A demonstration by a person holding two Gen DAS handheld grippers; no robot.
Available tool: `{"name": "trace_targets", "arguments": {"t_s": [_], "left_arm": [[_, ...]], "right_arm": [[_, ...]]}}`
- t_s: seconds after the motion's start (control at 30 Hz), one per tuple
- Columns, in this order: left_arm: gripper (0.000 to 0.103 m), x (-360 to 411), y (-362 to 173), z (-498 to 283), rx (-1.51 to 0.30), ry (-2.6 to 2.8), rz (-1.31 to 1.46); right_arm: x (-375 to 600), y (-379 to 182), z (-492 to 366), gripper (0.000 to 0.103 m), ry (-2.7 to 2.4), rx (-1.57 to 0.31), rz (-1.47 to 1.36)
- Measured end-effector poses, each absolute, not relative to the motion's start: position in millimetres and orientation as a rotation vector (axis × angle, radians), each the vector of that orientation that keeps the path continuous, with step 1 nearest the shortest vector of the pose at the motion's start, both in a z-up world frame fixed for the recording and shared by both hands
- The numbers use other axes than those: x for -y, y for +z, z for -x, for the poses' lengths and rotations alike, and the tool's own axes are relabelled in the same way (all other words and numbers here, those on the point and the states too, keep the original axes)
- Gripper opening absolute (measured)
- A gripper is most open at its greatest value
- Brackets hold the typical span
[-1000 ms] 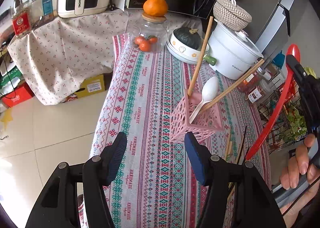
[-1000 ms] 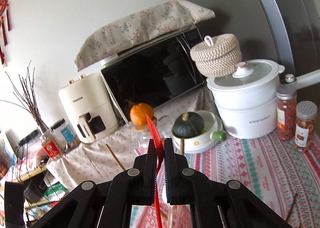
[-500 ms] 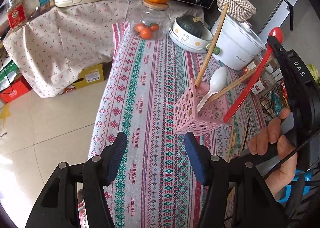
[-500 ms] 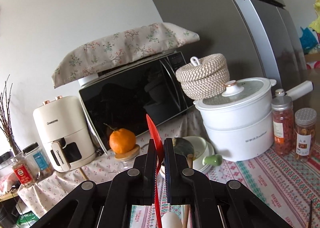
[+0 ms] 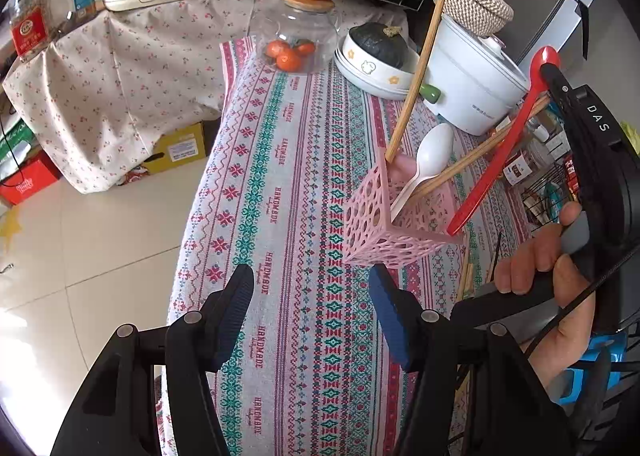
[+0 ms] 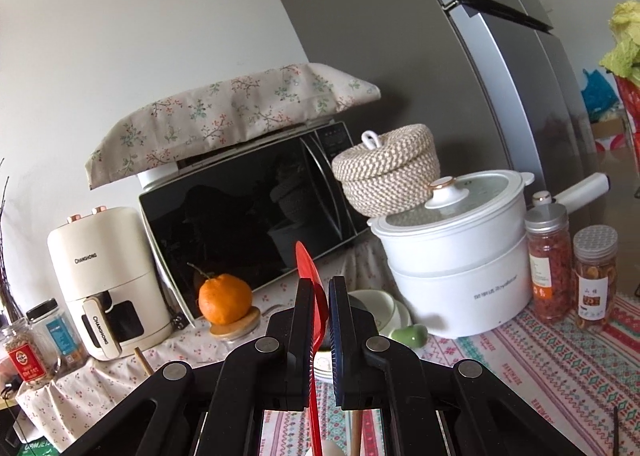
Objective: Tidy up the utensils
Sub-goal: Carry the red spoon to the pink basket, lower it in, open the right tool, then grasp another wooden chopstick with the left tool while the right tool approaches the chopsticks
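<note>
R gripper [image 6: 320,320] clamps red spoon [image 5: 498,154], handle tip at pink holder [image 5: 384,216] rim; steer tip inside, then release; L gripper [image 5: 310,312] open, empty, nr holder.

Legible text, both wrist views
"CHANGHONG" on cream air fryer [image 6: 108,280], left; "HANDMADE" repeated along tablecloth [image 5: 280,160], centre; "DAS" on right gripper [image 5: 548,74] body, right edge.
</note>
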State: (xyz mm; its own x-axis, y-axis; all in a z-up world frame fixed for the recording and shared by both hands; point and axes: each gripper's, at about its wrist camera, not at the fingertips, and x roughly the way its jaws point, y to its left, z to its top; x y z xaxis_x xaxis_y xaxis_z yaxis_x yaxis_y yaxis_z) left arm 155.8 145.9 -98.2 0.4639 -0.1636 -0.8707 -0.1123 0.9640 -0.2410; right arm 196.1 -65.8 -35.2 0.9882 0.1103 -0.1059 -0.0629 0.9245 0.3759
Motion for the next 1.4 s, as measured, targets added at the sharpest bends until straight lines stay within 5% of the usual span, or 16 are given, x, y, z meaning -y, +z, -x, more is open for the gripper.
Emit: {"name": "trace_targets", "arguments": {"t_s": [0.57,0.73,0.87,1.03,1.4], "left_arm": [[0.063,-150.5,-96.9,-155.7,-1.084,-0.026,0.303],[0.063,-146.8,-94.1,-154.3,-1.074,-0.040,0.298],[0.072,-141.8,-92.4,-151.4,-1.071,-0.053,0.295],[0.079,-131.1,-92.6,-147.5,-1.079,-0.060,0.277],[0.082,-71.1,-95.5,-137.1,-1.073,-0.094,0.134]], "right_arm": [[56.1,-42.3,-190.8,0.009,0.134,-0.161,-0.382],[69.1,-27.6,-185.7,0.036,0.149,-0.192,-0.383],[84.7,-12.1,-179.6,0.043,0.151,-0.264,-0.312],[116.1,-7.3,-171.5,0.063,0.134,-0.421,-0.244],[181.5,-40.0,-150.4,0.085,0.034,-0.776,-0.113]]}}
